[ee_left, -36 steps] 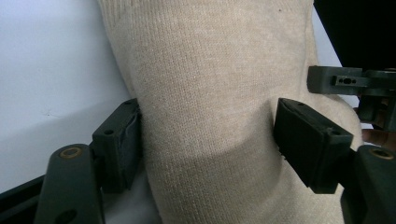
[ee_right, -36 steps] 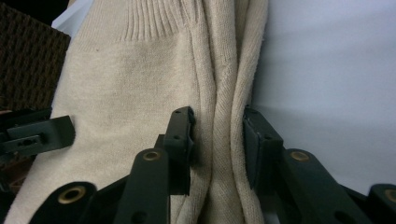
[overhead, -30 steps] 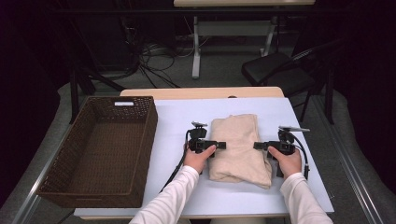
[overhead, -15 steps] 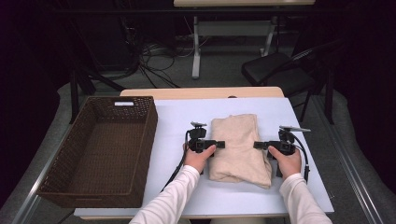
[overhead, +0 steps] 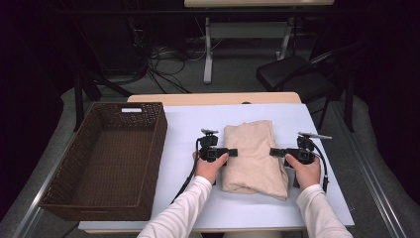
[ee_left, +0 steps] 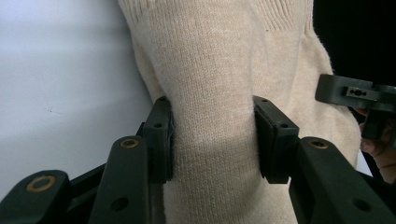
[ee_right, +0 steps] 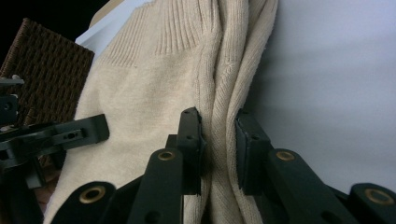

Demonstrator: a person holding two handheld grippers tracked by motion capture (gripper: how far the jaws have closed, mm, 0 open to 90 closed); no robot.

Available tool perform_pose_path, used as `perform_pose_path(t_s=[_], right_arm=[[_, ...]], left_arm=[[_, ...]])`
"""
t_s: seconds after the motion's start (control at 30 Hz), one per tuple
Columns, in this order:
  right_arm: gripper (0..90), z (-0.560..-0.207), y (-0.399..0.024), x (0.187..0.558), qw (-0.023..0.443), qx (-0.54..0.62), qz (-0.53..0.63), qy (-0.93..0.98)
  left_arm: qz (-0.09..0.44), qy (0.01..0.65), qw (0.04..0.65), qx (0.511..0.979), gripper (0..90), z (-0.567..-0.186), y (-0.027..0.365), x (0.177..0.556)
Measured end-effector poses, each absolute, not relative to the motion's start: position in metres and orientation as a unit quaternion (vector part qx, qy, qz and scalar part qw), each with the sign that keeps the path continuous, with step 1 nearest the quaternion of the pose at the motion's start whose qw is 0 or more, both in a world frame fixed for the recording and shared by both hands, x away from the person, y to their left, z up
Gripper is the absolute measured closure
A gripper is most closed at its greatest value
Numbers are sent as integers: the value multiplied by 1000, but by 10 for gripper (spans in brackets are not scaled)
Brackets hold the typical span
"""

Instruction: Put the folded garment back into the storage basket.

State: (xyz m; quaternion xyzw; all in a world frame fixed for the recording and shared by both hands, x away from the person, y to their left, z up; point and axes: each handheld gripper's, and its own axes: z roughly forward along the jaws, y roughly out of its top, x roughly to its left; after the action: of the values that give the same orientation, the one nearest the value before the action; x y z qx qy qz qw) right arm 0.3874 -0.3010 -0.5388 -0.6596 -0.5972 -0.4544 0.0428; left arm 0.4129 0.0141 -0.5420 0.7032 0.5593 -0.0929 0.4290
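Note:
A folded beige knit sweater [overhead: 253, 156] lies on the white table [overhead: 198, 124]. My left gripper [overhead: 234, 152] is at the sweater's left edge and has just been closing; in the left gripper view its pads [ee_left: 161, 135] press a thick bunch of the sweater [ee_left: 212, 126] between them. My right gripper [overhead: 273, 152] is at the right edge. In the right gripper view its jaws pinch the stacked folded layers of the sweater [ee_right: 218, 135], pads [ee_right: 191, 144] tight on the knit.
A dark brown wicker basket [overhead: 64, 198] stands on the table's left part, open and hollow. A black chair [overhead: 297, 77] and a second table's legs [overhead: 210, 49] stand beyond the far edge. Bare white tabletop [overhead: 237, 210] runs in front of the sweater.
The left gripper's jaws have drawn in on the sweater's left edge. Both hands stay where they were and the sweater lies as before.

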Motion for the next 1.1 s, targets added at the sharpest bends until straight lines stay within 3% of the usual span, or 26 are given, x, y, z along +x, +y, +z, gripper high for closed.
perform_pose_path(t_s=[1.1], right_arm=[[749, -512, -298, 377, 32, -644, -482, -593]], left_arm=[[-98, 555, 436, 702, 566, -529, 16, 410]])
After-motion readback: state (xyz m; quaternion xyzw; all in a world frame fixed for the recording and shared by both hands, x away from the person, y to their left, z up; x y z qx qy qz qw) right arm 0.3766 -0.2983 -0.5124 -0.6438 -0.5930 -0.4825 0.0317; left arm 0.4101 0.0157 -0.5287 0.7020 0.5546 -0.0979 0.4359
